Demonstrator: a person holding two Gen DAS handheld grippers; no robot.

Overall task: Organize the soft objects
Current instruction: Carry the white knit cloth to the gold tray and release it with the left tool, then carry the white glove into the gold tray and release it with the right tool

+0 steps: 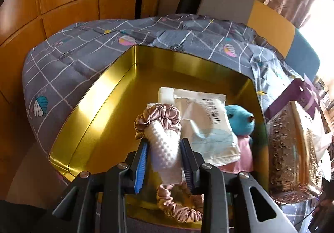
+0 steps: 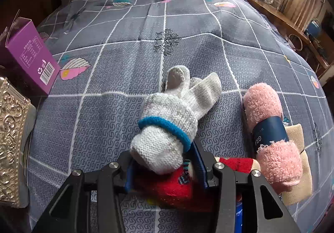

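In the left wrist view my left gripper (image 1: 165, 149) is shut on a white knitted roll (image 1: 165, 147) with a pink satin scrunchie (image 1: 160, 115) around its tip, held over the open gold tin (image 1: 100, 107). In the tin lie a white wipes packet (image 1: 206, 126) and a blue plush toy (image 1: 240, 118) on pink cloth. In the right wrist view my right gripper (image 2: 165, 162) is shut on a white knitted glove with a blue cuff band (image 2: 167, 120), above a red plush item (image 2: 173, 187). A pink yarn skein (image 2: 269, 128) lies to the right.
The grey checked bedspread (image 2: 125, 55) covers the bed. The embossed tin lid (image 1: 292, 149) leans right of the tin and shows in the right wrist view (image 2: 10, 139). A purple carton (image 2: 31, 53) stands at left. A beige cloth (image 2: 300, 170) lies under the yarn.
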